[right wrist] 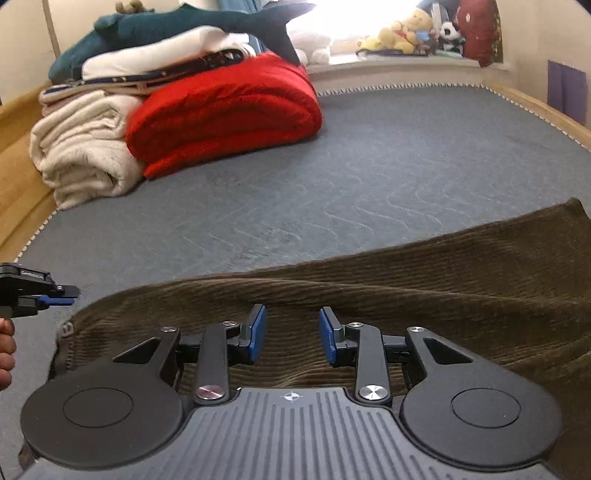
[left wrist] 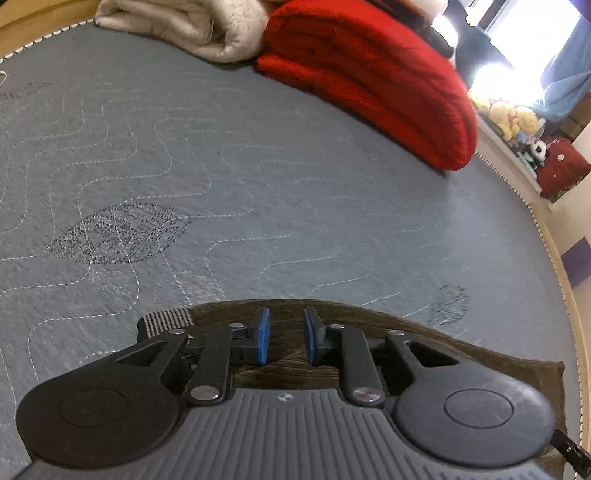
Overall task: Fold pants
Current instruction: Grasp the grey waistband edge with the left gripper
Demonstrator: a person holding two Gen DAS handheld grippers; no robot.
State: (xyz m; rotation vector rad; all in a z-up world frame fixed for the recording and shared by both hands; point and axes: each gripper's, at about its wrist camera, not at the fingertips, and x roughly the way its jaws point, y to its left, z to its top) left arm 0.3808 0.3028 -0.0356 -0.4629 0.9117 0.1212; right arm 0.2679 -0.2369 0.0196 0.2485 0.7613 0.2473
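Brown corduroy pants (right wrist: 424, 280) lie flat on the grey quilted bed cover (right wrist: 369, 166), one leg stretching to the right. My right gripper (right wrist: 291, 332) is open, its blue pads just above the pants near the waist end. In the left wrist view my left gripper (left wrist: 285, 338) is open over the pants' edge (left wrist: 424, 332), next to a striped waistband piece (left wrist: 168, 319). The left gripper also shows in the right wrist view (right wrist: 59, 295) at the far left, beside the waistband; I cannot tell from there if it touches the cloth.
A folded red blanket (right wrist: 225, 110) and a cream blanket (right wrist: 81, 151) are stacked at the far left of the bed, with a plush shark (right wrist: 155, 26) on top. Soft toys (right wrist: 406, 33) line the window sill. A wooden bed frame (right wrist: 535, 107) rims the cover.
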